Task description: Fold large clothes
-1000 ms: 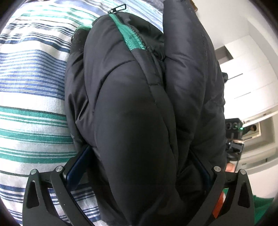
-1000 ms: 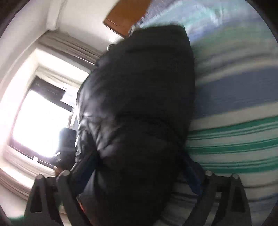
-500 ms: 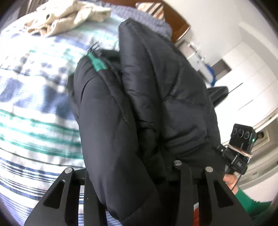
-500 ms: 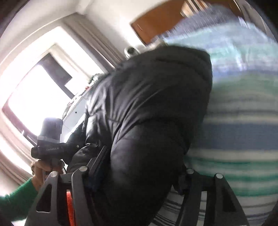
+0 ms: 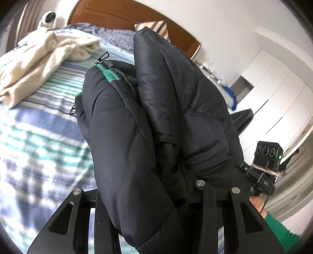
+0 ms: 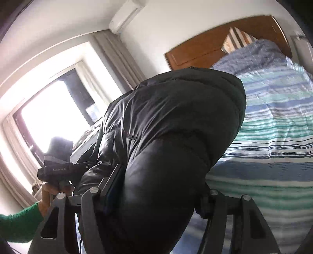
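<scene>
A folded black puffer jacket (image 5: 156,117) with a green zipper tape (image 5: 109,75) is held up above the striped bed (image 5: 39,136). My left gripper (image 5: 140,195) is shut on one thick end of the bundle, and padding bulges over its fingers. In the right wrist view the same jacket (image 6: 172,127) fills the middle, with my right gripper (image 6: 158,187) shut on its other end. Both sets of fingertips are buried in the fabric. Each view shows the other hand in a green sleeve (image 5: 281,232) (image 6: 19,220) at the edge.
A crumpled cream garment (image 5: 45,58) lies on the bed (image 6: 273,136) toward the wooden headboard (image 5: 117,13), with a striped pillow (image 5: 154,26) behind. A small white camera (image 5: 48,18) stands far left. White wardrobes (image 5: 273,88) are on the right, and a bright window (image 6: 49,117) is on the other side.
Both grippers closed on the jacket, then lifted it off the bed. The views tilted up, bringing the headboard, cream garment and window into sight.
</scene>
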The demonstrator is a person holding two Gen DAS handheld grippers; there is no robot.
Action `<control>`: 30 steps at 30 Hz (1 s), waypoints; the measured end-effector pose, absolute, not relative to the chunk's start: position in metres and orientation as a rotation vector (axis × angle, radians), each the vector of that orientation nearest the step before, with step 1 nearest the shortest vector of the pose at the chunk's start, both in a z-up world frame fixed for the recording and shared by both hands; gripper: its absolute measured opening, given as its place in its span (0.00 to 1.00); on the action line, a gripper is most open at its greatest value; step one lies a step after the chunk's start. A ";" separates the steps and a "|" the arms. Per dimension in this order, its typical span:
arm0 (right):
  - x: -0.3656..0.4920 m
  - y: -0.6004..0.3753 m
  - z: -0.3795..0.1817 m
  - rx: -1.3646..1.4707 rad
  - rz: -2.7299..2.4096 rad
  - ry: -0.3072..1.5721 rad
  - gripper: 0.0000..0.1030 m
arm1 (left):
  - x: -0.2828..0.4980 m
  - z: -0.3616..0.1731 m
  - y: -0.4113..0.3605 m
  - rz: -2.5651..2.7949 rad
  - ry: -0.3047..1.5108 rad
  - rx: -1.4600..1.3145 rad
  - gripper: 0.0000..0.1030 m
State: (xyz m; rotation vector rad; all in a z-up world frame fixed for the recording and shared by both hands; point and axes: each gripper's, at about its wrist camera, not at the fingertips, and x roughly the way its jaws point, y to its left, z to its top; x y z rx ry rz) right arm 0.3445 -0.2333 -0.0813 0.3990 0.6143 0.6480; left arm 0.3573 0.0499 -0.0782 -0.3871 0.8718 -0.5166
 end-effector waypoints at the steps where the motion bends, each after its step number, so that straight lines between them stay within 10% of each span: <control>1: 0.355 -0.241 -0.092 0.415 0.639 0.636 0.61 | 0.363 -0.088 0.048 -0.513 0.888 -0.388 0.40; 8: 0.393 -0.286 -0.166 0.576 0.573 0.863 0.78 | 0.379 -0.162 0.022 -0.419 0.960 -0.385 0.90; 30: 0.197 -0.248 -0.024 0.012 -0.107 0.603 0.87 | 0.187 -0.062 -0.021 -0.071 0.617 0.025 1.00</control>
